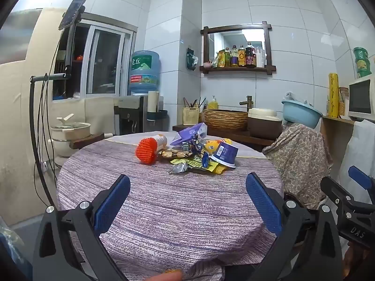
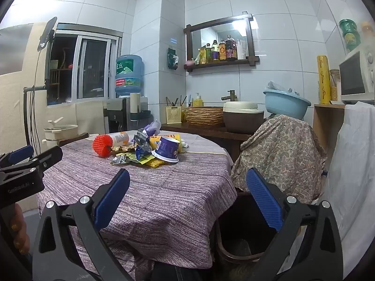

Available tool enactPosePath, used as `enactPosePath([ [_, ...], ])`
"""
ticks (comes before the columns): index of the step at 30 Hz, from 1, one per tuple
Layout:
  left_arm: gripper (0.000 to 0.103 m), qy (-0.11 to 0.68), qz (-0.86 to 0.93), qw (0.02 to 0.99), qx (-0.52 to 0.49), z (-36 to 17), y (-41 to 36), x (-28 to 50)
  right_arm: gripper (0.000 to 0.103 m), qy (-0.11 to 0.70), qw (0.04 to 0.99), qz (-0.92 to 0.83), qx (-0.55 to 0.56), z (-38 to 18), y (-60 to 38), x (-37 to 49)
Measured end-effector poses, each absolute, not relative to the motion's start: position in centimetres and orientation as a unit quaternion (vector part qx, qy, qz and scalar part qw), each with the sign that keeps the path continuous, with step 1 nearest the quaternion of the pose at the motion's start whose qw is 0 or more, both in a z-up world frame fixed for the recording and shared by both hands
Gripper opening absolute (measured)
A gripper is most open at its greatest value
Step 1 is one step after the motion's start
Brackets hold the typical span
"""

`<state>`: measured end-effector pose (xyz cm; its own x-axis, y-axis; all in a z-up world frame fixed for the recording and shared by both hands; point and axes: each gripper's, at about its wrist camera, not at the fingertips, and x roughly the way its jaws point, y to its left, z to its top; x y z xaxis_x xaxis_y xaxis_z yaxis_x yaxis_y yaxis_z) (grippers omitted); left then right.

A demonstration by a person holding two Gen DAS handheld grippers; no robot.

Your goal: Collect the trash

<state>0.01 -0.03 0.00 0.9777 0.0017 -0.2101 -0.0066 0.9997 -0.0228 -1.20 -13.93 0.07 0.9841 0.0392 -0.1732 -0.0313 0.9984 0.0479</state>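
Observation:
A heap of trash lies at the far side of the round table [image 1: 164, 206]: an orange foam net [image 1: 146, 151] around a bottle [image 1: 160, 140], a tipped blue paper cup [image 1: 223, 154], a purple packet [image 1: 189, 132], yellow and silver wrappers [image 1: 187, 165]. My left gripper [image 1: 187, 187] is open and empty over the near tabletop. My right gripper [image 2: 187, 185] is open and empty at the table's right edge [image 2: 225, 164]; the heap [image 2: 150, 149] lies ahead to its left. A dark trash bin [image 2: 241, 238] stands on the floor below the right gripper.
A chair draped in paisley cloth [image 2: 281, 145] stands right of the table. Behind it is a counter with a woven basket [image 1: 225, 118], a rice cooker [image 1: 263, 121] and a blue basin [image 1: 301, 113]. A phone stand [image 1: 42, 93] rises at the left.

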Motion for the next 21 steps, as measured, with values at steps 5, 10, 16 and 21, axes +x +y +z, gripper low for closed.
enactPosePath([
  [5,0.098,0.106,0.003,0.994,-0.011,-0.04,-0.02,0.09,0.098,0.088,0.996,0.017,0.021,0.09,-13.85,-1.19],
  [10,0.098,0.104,0.003,0.995,-0.010,0.00,-0.05,-0.01,0.098,0.088,0.996,0.018,0.022,0.07,-13.78,-1.18],
  [16,0.098,0.103,0.004,0.995,-0.009,0.14,-0.08,-0.23,0.098,0.089,0.996,0.017,0.023,-0.01,-13.67,-1.15],
  [21,0.098,0.105,0.002,0.994,-0.010,0.02,-0.07,-0.03,0.098,0.089,0.996,0.017,0.023,0.01,-13.70,-1.02],
])
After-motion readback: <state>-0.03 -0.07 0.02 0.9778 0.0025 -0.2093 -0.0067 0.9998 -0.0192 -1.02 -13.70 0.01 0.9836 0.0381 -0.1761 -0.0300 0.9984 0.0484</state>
